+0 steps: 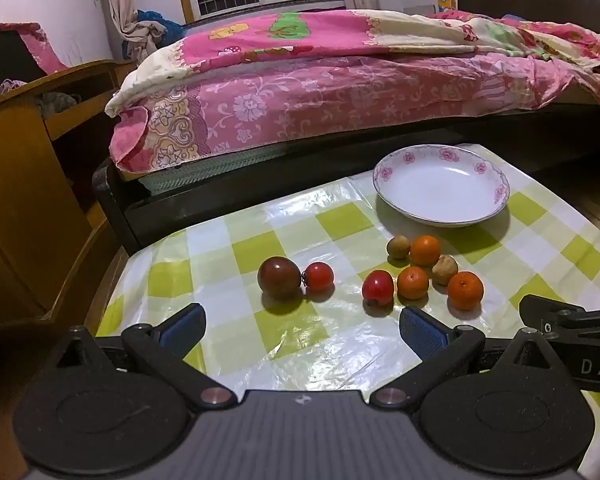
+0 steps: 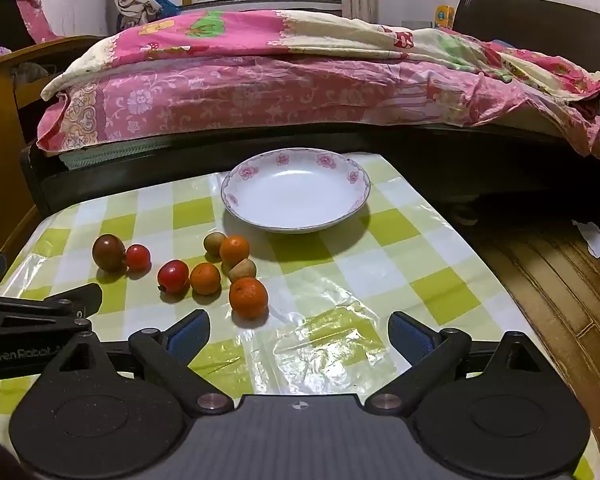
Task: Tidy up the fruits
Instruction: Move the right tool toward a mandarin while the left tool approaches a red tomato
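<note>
RISK: our round fruits (image 2: 204, 270) could roll off the table (image 2: 380, 264) if we bump them | WHERE: fruits sit loose, near the plate (image 2: 236, 204), none in it | POSE: left tongs (image 1: 300, 326) and right tongs (image 2: 298, 334) tip down toward the plate, both wide, holding nothing

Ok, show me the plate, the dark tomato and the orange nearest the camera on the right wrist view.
Plate (image 2: 236, 172): right wrist view, on its flowered left rim.
Dark tomato (image 2: 108, 252): right wrist view, centre of its skin.
Nearest orange (image 2: 248, 297): right wrist view, middle of its front face.
</note>
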Tool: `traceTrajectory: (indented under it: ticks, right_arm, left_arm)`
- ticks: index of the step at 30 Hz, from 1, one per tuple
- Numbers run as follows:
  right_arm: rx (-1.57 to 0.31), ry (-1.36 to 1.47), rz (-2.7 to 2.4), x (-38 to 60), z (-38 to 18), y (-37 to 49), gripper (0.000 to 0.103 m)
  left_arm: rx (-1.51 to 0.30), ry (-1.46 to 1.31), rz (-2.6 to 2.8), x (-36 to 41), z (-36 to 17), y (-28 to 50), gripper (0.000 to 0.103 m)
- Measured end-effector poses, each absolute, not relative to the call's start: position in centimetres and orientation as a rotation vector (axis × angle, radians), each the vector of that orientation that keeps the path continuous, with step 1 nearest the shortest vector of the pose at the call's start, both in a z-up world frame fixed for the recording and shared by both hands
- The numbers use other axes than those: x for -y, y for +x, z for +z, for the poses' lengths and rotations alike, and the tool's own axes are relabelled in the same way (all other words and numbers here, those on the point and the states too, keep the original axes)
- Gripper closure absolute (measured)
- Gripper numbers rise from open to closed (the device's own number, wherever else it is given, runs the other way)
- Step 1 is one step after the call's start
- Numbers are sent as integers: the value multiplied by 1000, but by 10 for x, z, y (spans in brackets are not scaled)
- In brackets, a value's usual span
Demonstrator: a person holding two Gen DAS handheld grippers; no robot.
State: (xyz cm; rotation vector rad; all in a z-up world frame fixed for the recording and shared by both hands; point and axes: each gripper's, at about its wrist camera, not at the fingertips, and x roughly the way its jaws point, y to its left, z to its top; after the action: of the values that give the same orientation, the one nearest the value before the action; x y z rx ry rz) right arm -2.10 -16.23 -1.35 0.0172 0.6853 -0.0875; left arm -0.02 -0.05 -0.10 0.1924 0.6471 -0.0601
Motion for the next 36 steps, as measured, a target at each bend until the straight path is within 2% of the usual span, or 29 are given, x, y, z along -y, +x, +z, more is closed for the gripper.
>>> traceTrajectory:
  ticks: [13, 27, 36]
  right_arm:
    - [-734, 23, -51, 163, -19, -5, 16]
    - [-783, -38, 36, 164, -23, 28, 20]
    - [-840, -77, 153, 165, -33, 51, 27]
  left_arm:
    - [-736, 192, -73, -3, -7, 24, 0]
    - [-750, 287, -204, 4, -14, 57, 0]
    - [-774, 331, -269, 0, -25, 75, 0]
